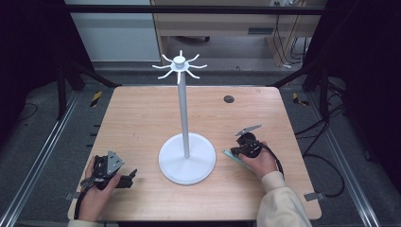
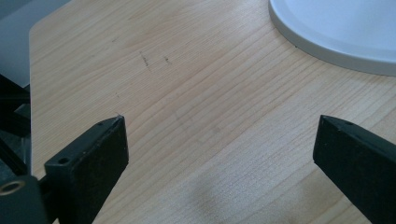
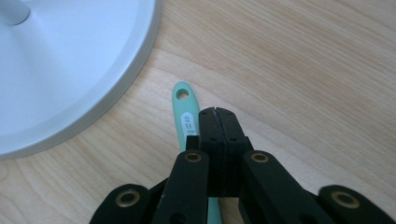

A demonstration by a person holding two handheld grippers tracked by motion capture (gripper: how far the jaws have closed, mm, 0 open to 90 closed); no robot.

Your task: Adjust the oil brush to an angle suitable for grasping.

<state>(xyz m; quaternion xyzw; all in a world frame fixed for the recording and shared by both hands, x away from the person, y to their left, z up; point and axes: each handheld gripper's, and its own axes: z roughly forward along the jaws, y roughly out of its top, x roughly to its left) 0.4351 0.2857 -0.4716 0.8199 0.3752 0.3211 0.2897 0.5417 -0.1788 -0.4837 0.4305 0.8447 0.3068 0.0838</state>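
I start from the tabletop, with the white hook stand upright at its middle, its round base broad and its ring of hooks high on the pole. The thing I am working on is a mint-green utensil handle with a hanging hole at its tip, lying flat on the wood just beside the base's rim, on my right. My right claw sits directly above that handle with its jaws pressed together; they look shut over it rather than around it, though I cannot tell if any part is pinched below. My left claw hovers wide open over bare wood near the base, holding nothing. To do this well, I judge I should open the right jaws, straddle the handle behind the hole, and close squarely, so the hole stays free for a hook.
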